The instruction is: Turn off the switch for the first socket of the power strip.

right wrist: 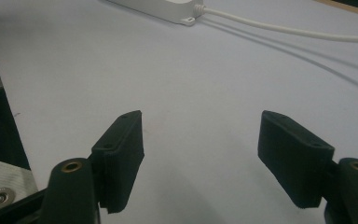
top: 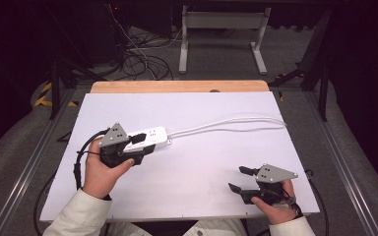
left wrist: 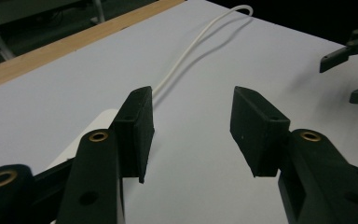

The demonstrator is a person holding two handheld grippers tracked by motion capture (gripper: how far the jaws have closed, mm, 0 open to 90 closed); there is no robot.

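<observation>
A white power strip (top: 153,135) lies left of centre on the white tabletop (top: 202,162), and its white cable (top: 226,123) loops off to the right. My left gripper (top: 145,146) hovers at the strip's left end with its jaws apart; in the left gripper view (left wrist: 191,135) there is only bare tabletop between them, with the strip's corner (left wrist: 100,120) beside the left jaw and the cable (left wrist: 186,56) running away ahead. My right gripper (top: 236,178) rests near the front right edge, open and empty (right wrist: 200,154), pointing toward the strip (right wrist: 168,9).
A wooden strip (top: 177,86) borders the table's far edge. Beyond it on the floor are tangled dark cables (top: 138,59) and a white metal frame (top: 221,29). The right gripper (left wrist: 354,70) shows far right in the left gripper view.
</observation>
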